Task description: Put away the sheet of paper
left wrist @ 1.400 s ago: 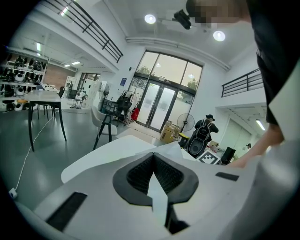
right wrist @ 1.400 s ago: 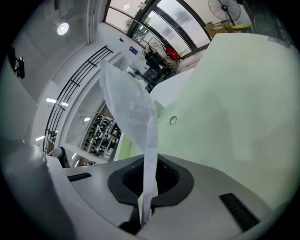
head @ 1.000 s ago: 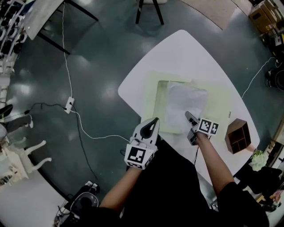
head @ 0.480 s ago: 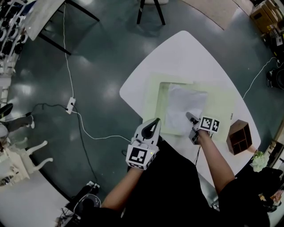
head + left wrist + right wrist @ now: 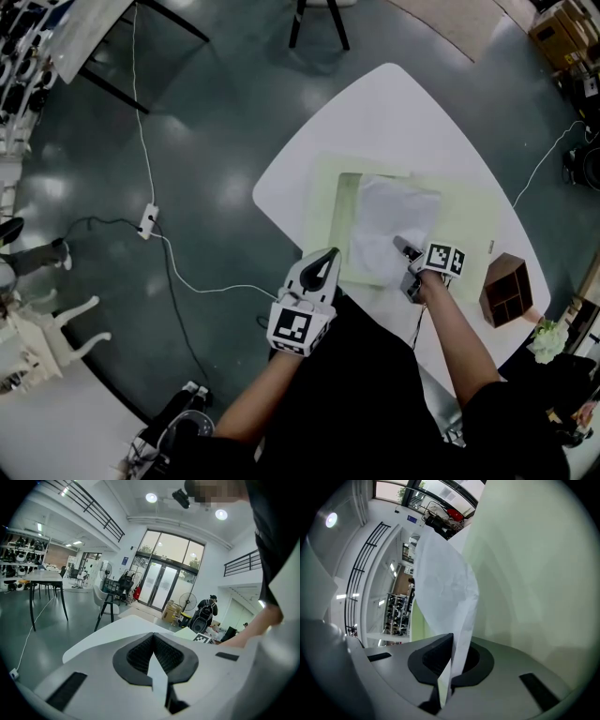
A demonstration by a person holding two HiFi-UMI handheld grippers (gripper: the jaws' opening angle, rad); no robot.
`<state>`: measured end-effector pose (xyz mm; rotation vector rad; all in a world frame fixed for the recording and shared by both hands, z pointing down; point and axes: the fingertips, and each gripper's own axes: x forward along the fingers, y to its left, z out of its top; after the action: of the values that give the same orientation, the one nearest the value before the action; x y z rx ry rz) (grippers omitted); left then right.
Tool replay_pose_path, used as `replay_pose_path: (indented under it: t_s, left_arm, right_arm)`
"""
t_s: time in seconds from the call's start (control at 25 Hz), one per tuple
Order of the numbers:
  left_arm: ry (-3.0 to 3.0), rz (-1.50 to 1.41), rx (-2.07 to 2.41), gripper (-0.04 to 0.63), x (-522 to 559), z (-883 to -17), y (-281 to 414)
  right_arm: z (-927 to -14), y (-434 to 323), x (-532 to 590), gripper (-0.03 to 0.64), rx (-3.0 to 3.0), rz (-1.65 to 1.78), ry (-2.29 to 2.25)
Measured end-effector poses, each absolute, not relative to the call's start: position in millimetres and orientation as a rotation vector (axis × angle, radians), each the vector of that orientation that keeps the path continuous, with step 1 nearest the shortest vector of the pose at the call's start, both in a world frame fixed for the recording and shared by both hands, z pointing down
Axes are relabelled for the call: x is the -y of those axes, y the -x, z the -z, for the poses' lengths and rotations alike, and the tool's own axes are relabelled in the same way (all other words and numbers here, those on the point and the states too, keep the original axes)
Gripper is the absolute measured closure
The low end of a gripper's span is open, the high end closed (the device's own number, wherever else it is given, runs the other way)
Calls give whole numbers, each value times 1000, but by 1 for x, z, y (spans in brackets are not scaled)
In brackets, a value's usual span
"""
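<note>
Between the closed jaws of the right gripper, the near edge of the sheet of paper is pinched: the pads are shut on it. The sheet rises from the pinch in a loose curve, lifted on this side. Its far portion rests on the pale green cover, which lies flat on the white table. Whether that cover is a folder or a mat cannot be determined. The left gripper sits at the near table edge, just beside the cover and apart from the sheet, with its jaws together and nothing between them. A small brown wooden box with compartments stands near the table's right-hand edge, apart from the cover. Handling assessment: the sheet is judged very light, thin and limp. It bends under its own weight, is likely to flutter or fold over if moved quickly, and may crease or tear if pulled hard against the pinch. On the smooth cover it probably slides easily. The recommended hold is a shallow, firm pinch at an edge or corner. A second pinch at another edge would keep the sheet flat.
</note>
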<state>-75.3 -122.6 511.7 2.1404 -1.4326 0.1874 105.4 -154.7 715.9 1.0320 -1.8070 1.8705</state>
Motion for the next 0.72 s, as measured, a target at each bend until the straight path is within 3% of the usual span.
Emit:
replay_pose_path:
  t_s: [0.72]
  left_arm:
    - [-2161, -235, 1183, 592, 205, -589, -12]
  right_arm:
    - [-717, -102, 159, 617, 1751, -1891, -1043]
